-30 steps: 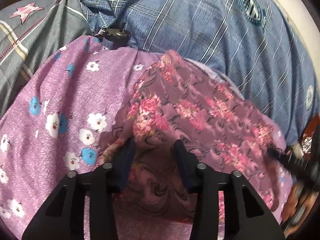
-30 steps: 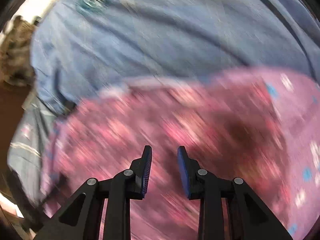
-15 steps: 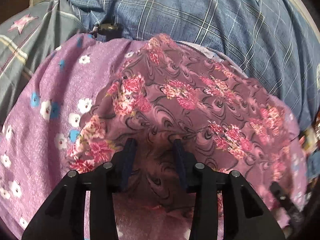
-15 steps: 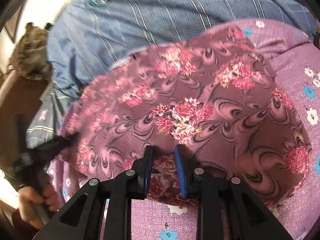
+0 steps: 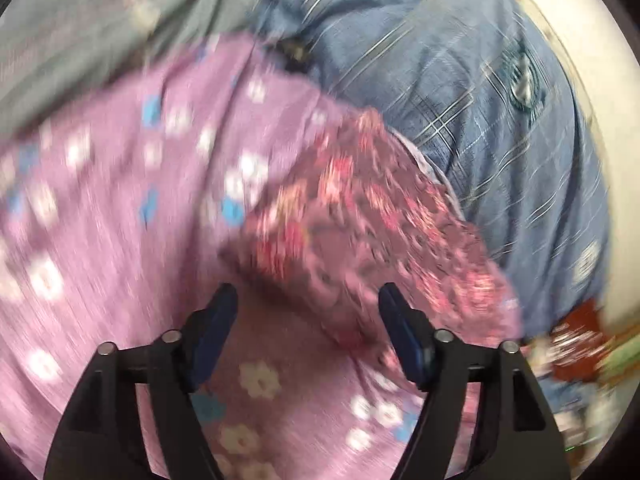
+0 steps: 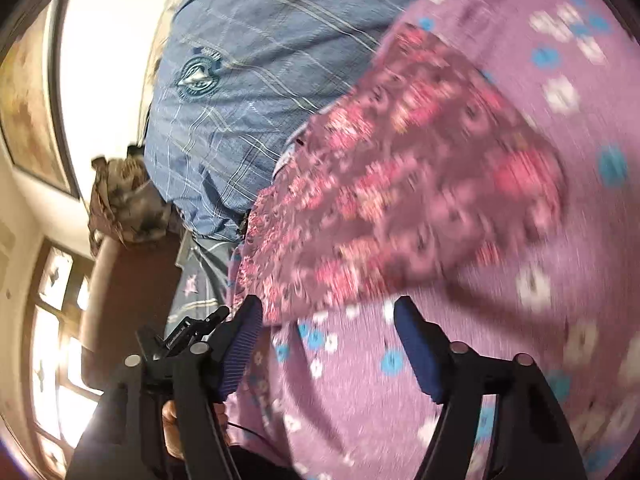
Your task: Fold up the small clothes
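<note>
A purple sheet with white and blue flowers [image 5: 100, 240] lies under and between the fingers. Beyond the fingertips spreads a blue checked cloth [image 5: 500, 120]. Left of the fingers in the right view stands a framed picture [image 6: 28, 92].

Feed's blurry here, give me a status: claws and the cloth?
Both claws, left and right, open, empty. Rose-print cloth lies folded on the purple sheet. Nothing in the way.

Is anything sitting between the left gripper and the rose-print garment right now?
Nothing visible. The left gripper is open just short of the rose-print garment, with only the lilac flowered cloth underneath. The frame is blurred.
</note>
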Available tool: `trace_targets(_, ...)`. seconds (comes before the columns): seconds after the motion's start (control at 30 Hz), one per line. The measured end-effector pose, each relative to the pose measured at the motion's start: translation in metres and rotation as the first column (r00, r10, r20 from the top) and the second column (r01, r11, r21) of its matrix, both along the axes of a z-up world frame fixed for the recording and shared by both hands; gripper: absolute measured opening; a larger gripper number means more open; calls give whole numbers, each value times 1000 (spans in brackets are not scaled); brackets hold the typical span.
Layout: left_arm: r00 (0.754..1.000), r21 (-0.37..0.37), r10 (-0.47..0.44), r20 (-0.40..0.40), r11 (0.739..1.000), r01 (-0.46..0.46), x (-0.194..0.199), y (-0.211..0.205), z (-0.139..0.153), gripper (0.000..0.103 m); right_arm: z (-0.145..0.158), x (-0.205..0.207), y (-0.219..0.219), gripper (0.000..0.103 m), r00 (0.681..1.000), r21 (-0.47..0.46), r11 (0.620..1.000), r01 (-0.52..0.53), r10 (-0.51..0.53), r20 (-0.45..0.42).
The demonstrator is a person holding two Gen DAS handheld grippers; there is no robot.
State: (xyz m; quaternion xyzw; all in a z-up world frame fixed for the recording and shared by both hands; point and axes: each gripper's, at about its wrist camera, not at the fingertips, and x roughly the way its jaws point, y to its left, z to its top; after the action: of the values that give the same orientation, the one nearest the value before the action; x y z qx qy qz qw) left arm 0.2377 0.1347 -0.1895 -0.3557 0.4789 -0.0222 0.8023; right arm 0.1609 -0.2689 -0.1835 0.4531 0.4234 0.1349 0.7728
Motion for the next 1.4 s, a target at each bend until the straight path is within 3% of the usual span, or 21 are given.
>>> trace_targets(0.1,996,-94,-21,-90,996,12,2,-3,-22,74,-10,1,3,71,999,12,1000,21,-21,-39)
trace_targets(0.23,999,-137,-36,-12,990,34,12,-13,-14,80,-22,11,3,71,996,29,997,78,-77,-54)
trace_targets(0.3,997,-187,-64,-36,981,56,26,-20,-23,80,-32,19,2,71,993,95,990,102,-96,-64)
trace_targets(0.5,999,-293,30,13,956,-25,46,-15,-35,80,-38,43,-3,69,979,144,968,206,-206,-13)
trace_targets(0.6,998,-309,66,19,949,-57,53,-13,-41,56,-37,53,-2,63,970,127,963,239,-243,22)
trace_targets(0.63,998,-291,61,14,955,-54,54,-12,-43,34,-37,55,-2,56,967,114,961,251,-255,20)
trace_targets(0.67,998,-271,56,4,961,-52,56,-12,-44,20,-39,56,-3,30,964,97,960,264,-266,11)
trace_targets(0.7,999,-270,52,1,962,-50,57,-11,-45,20,-44,57,-6,17,961,82,958,275,-275,-10)
trace_targets(0.77,999,-276,41,22,961,-34,54,-9,-43,15,-45,55,-6,16,960,82,956,281,-281,-14)
trace_targets(0.83,998,-263,22,65,965,-4,51,-9,-33,13,-22,51,4,15,963,-69,961,266,-262,66)
trace_targets(0.9,993,-267,4,121,963,28,44,-9,-17,13,3,39,13,13,958,-160,951,263,-238,162)
trace_targets(1.03,984,-283,-21,178,956,71,7,3,10,13,26,-1,13,13,964,-165,961,223,-192,186)
trace_targets(1.1,982,-284,-29,186,955,82,-15,9,19,13,37,-25,16,13,972,-172,966,192,-163,172)
trace_targets(1.2,979,-177,-87,183,977,120,-68,15,26,13,42,-70,24,13,984,-202,971,131,-103,142)
trace_targets(1.27,988,-142,-94,123,984,111,-92,17,11,15,29,-87,25,19,996,-202,977,75,-64,60)
trace_targets(1.33,994,-134,-107,18,985,109,-95,16,-18,17,6,-97,23,27,994,-232,973,20,-43,-96)
trace_targets(1.37,994,-149,-104,-32,984,98,-95,17,-29,23,-4,-104,19,31,984,-222,975,16,-55,-168)
trace_targets(1.4,994,-180,-96,-51,980,86,-96,20,-37,25,-6,-107,16,33,981,-198,980,17,-54,-185)
